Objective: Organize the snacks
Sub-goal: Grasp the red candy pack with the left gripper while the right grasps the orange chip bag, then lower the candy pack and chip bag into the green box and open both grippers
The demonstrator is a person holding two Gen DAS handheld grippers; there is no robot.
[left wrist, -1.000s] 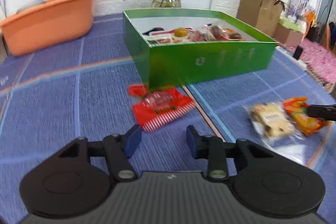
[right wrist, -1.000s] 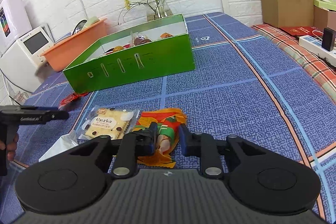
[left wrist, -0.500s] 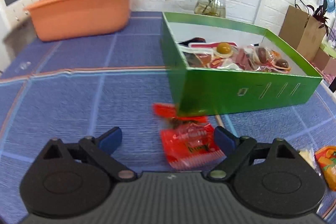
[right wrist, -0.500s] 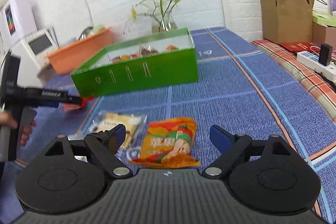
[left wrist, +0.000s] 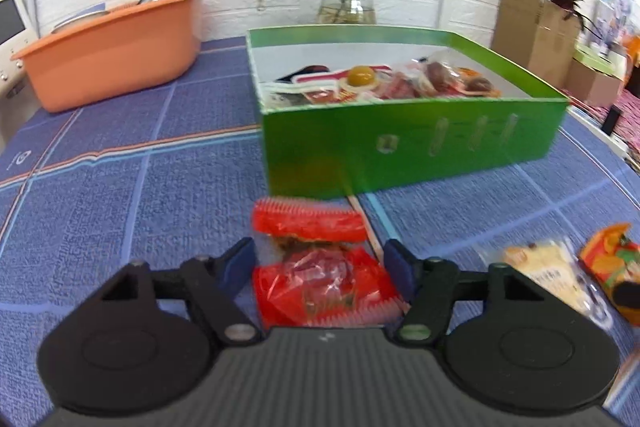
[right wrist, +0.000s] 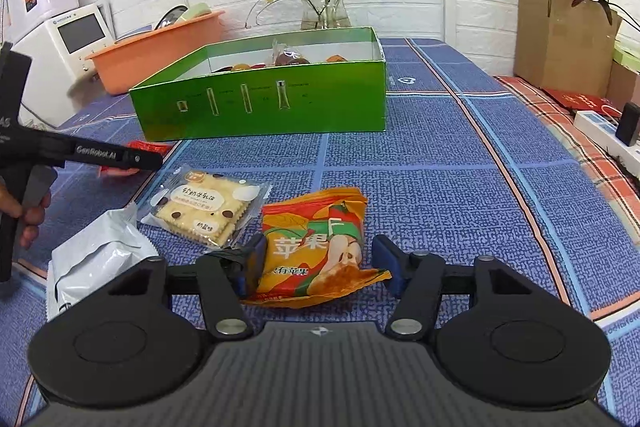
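Blue tablecloth (right wrist: 440, 187) holds four loose snack packets; one green box (right wrist: 320, 107).

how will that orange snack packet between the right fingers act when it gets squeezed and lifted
The orange snack packet looks like thin crinkled film, so it will probably crumple and sag rather than stay stiff. It lies flat on the cloth, so it is likely light. Its glossy surface may slip unless the open right gripper pinches it firmly.
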